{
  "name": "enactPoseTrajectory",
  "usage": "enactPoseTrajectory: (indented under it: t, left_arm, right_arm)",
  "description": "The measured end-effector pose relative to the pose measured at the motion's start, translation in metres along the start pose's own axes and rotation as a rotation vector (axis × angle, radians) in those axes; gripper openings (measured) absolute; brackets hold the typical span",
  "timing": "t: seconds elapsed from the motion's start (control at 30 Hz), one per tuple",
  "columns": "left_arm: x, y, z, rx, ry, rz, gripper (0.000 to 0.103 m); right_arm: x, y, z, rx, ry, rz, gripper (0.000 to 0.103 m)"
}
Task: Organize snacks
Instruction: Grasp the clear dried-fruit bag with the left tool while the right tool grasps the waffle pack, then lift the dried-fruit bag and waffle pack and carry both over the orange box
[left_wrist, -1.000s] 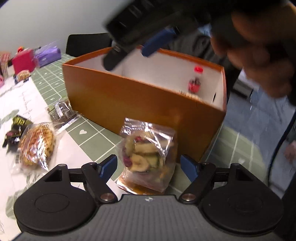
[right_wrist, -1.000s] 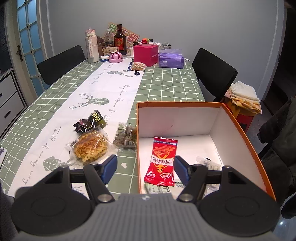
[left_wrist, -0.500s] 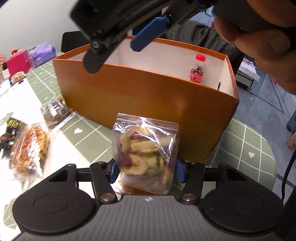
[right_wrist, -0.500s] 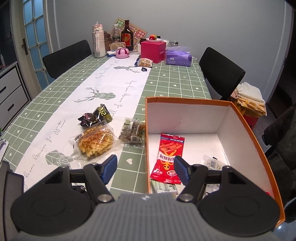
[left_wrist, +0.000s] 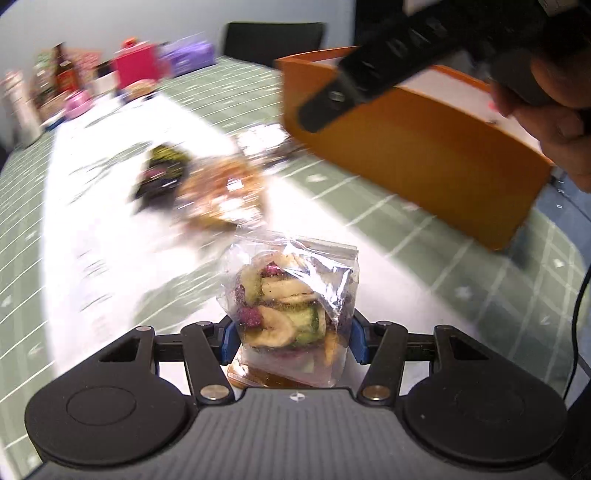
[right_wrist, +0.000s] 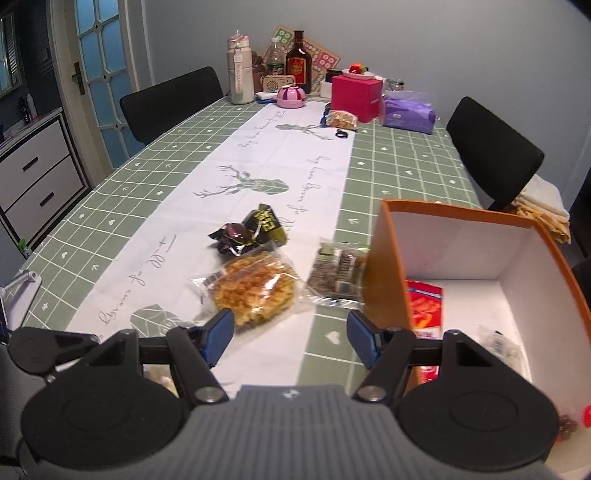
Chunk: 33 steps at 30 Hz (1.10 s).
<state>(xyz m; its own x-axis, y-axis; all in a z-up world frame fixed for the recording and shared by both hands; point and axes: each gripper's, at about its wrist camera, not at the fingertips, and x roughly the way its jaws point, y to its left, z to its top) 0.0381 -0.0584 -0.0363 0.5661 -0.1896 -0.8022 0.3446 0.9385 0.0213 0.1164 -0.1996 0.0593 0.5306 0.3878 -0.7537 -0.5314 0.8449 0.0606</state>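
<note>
Left wrist view: green checked worktop with a white runner, background heavily blurred. My left gripper has its fingers clamped on a clear bag of dried fruit chips, bag upright between them. Whether it's lifted clear of the worktop I can't tell. Orange box sits beyond it on the right, well apart from the bag. My right gripper's black body crosses the top of the frame over the box. Blurred waffle pack and dark wrapper lie on the runner.

Right wrist view: long dining worktop, chairs, bottles and a pink box at the far end. My right gripper has fingers spread wide, nothing in them, hovering beside the orange box's near corner. Inside the box: a red snack packet, a small clear pack, something small and red at the bottom edge. Outside on the worktop: waffle pack, dark wrapper, clear pack of small brown pieces just beside the box wall.

Progress, my read: partway. A few snacks boxed, fruit chips in hand, three packs left near the box.
</note>
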Motion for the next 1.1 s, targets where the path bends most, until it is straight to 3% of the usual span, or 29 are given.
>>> enactPoseTrajectory:
  t: [0.1,0.2,0.57,0.67,0.83,0.93,1.1]
  left_arm:
    - [-0.006,0.024,-0.005,-0.050,0.010,0.044,0.064]
    - [-0.008,0.044,-0.007,-0.109,0.012,0.081,0.064]
    - [-0.020,0.090,-0.020,-0.199,0.009,0.152,0.064]
    - [-0.022,0.096,-0.024,-0.220,-0.001,0.148,0.064]
    - [-0.023,0.097,-0.025,-0.216,-0.002,0.143,0.064]
    - [-0.023,0.097,-0.024,-0.217,-0.001,0.143,0.064]
    - [-0.024,0.096,-0.026,-0.215,-0.003,0.142,0.064]
  right_arm:
    - [0.020,0.008,0.003,0.048,0.024,-0.005,0.068]
    - [0.040,0.011,0.005,0.119,0.039,-0.028,0.080]
    - [0.102,0.018,0.011,0.362,0.116,-0.072,0.081]
    - [0.115,0.023,0.014,0.410,0.115,-0.091,0.088]
    - [0.140,0.038,0.019,0.446,0.115,-0.173,0.089]
    - [0.152,0.047,0.021,0.459,0.099,-0.231,0.097]
    - [0.164,0.066,0.022,0.375,0.086,-0.311,0.098]
